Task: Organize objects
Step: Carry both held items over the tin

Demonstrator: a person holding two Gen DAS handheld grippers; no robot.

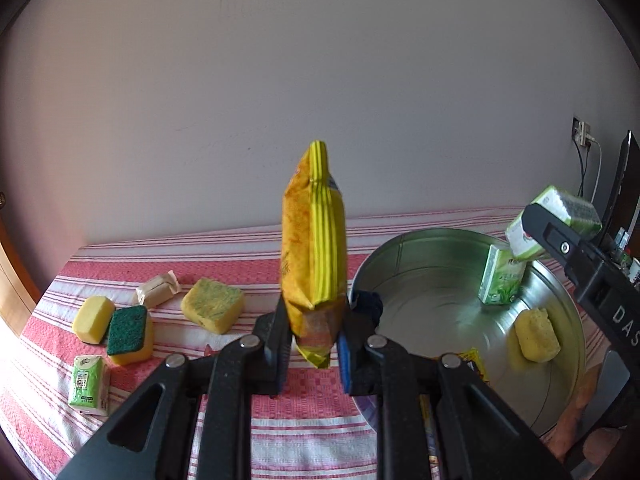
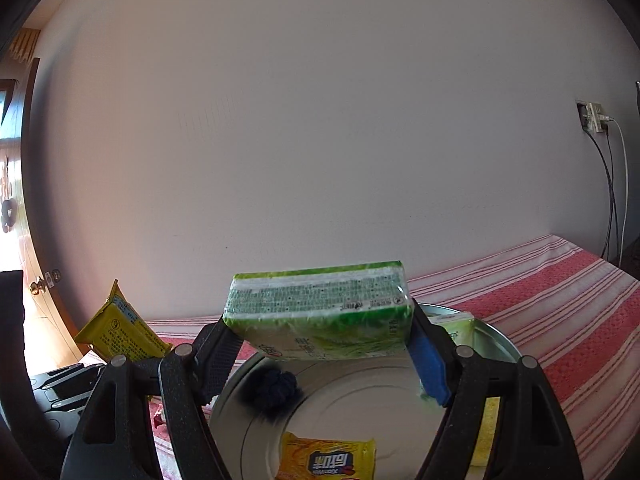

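My left gripper (image 1: 314,354) is shut on a yellow snack packet (image 1: 314,248), held upright above the striped cloth just left of the metal basin (image 1: 404,252). My right gripper (image 2: 320,354) is shut on a green tissue pack (image 2: 320,308), held over the basin (image 2: 500,344); it also shows in the left wrist view (image 1: 556,220). In the basin lie a green tissue pack (image 1: 502,276), a yellow sponge (image 1: 536,334) and a yellow snack packet (image 2: 328,458). The left gripper's packet shows in the right wrist view (image 2: 120,330).
On the red striped cloth (image 1: 304,400) to the left lie a yellow sponge (image 1: 93,319), a green-topped sponge (image 1: 129,332), a yellow-green sponge (image 1: 212,305), a beige wrapped item (image 1: 157,288) and a green tissue pack (image 1: 88,384). A wall stands behind, with a socket and cables (image 2: 594,118).
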